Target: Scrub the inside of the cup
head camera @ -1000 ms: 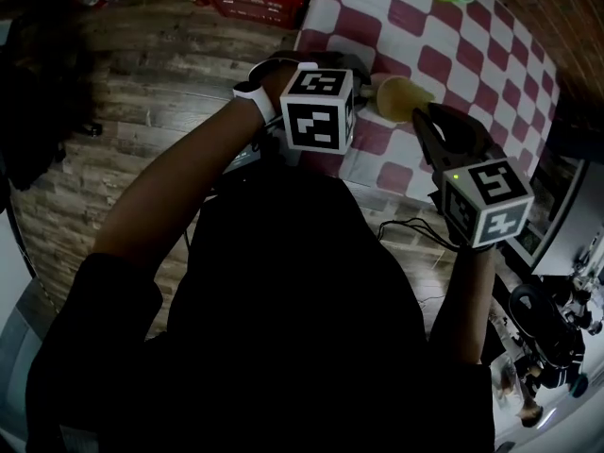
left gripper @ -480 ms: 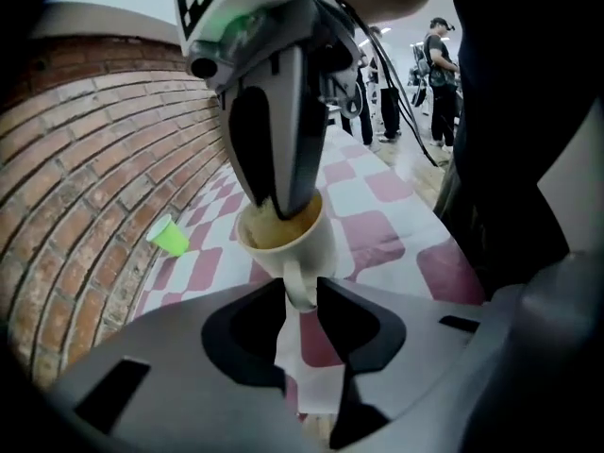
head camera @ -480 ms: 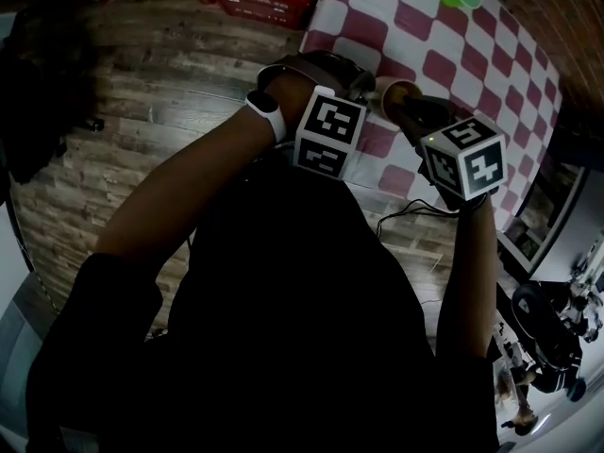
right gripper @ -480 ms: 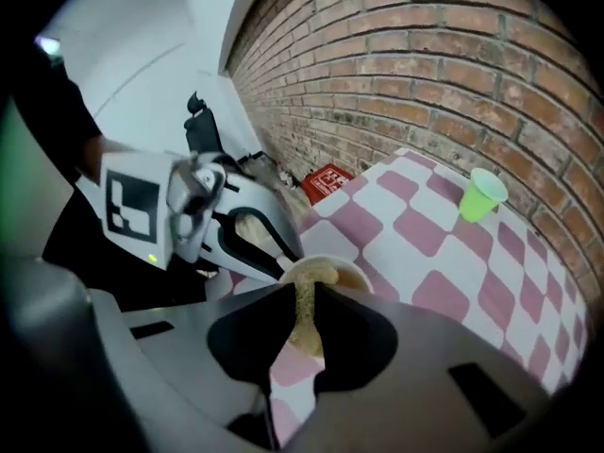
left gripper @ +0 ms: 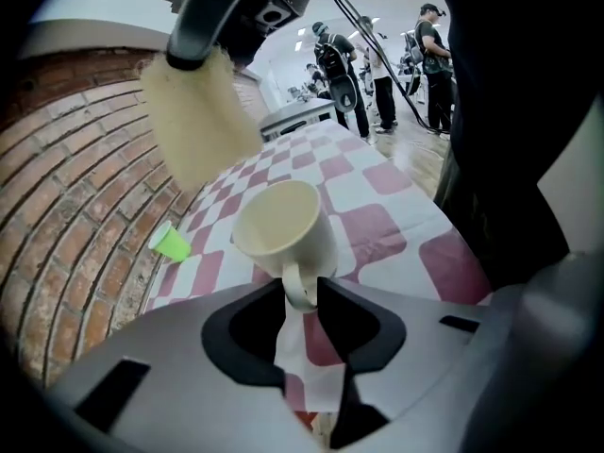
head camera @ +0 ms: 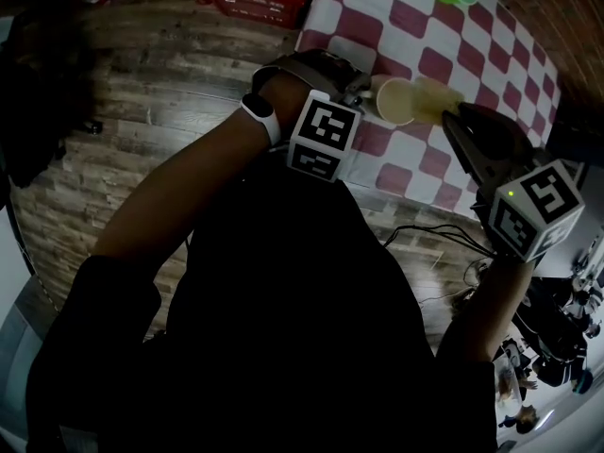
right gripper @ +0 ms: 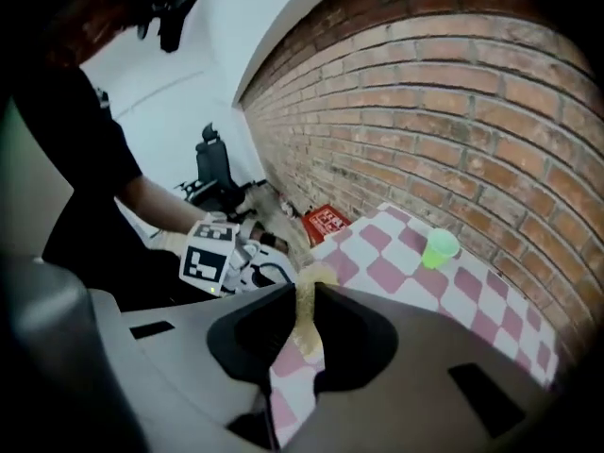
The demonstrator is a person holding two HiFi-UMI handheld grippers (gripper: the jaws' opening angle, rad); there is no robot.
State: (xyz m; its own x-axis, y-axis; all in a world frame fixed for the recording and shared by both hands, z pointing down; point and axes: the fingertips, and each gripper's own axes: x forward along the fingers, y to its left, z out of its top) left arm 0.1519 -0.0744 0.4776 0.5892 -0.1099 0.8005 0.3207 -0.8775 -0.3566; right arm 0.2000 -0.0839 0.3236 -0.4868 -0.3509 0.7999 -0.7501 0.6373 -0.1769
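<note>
So, L side first: the left gripper (left gripper: 300, 295) has its jaws pinched shut on the handle (left gripper: 288, 286) of the cream cup (left gripper: 278, 225). The cup hangs in the air over the near edge of the checked worktop (head camera: 491, 59), with its mouth tipped up and open. The sponge (left gripper: 200, 111) is near the rim but not inside, clamped betw the jaws of the right gripper (right gripper: 307, 295) (a yellowish block that sticks out well past the jaw tips). Step in hand, I'd say, is to get the sponge in and scrub the wall. To do it well, line the sponge's long axis w/ the cup's axis before entering, since it looks approx as wide as the mouth and will prob need to squash a bit. Keep the L grip firm, since a handle-only hold lets the cup twist under side load. Push along the axis, then sweep round the wall and base. The small green cup (left gripper: 171, 243) is well apart, so no worry there.
</note>
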